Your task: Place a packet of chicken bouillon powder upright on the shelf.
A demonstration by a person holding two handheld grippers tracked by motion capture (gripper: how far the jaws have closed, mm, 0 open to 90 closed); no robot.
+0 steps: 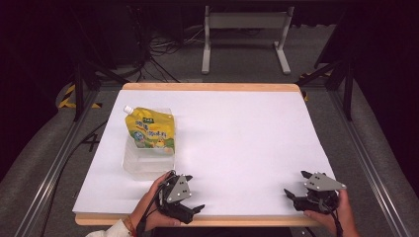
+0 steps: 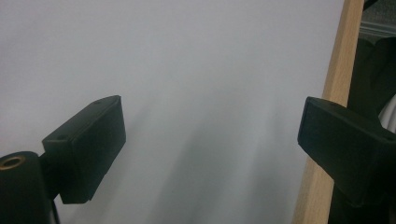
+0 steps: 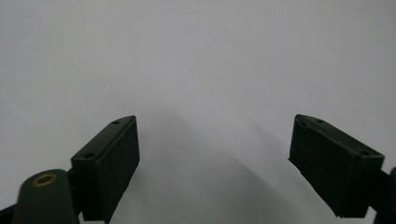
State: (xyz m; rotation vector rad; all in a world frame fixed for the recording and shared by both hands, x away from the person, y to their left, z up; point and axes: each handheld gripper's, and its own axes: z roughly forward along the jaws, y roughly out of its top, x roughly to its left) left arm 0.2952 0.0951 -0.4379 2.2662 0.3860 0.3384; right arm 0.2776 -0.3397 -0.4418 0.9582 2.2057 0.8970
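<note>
The yellow pouch (image 1: 150, 130) lies on a clear tub (image 1: 146, 160) at the table's (image 1: 247, 133) left side, just beyond the left gripper (image 1: 193, 192) and well apart from the right gripper (image 1: 295, 183). Both grippers rest near the front edge, jaws spread wide, holding nothing. The pouch is glossy, with a white cap and cartoon print; its writing is too small to read. The white tabletop has a wooden rim.
</note>
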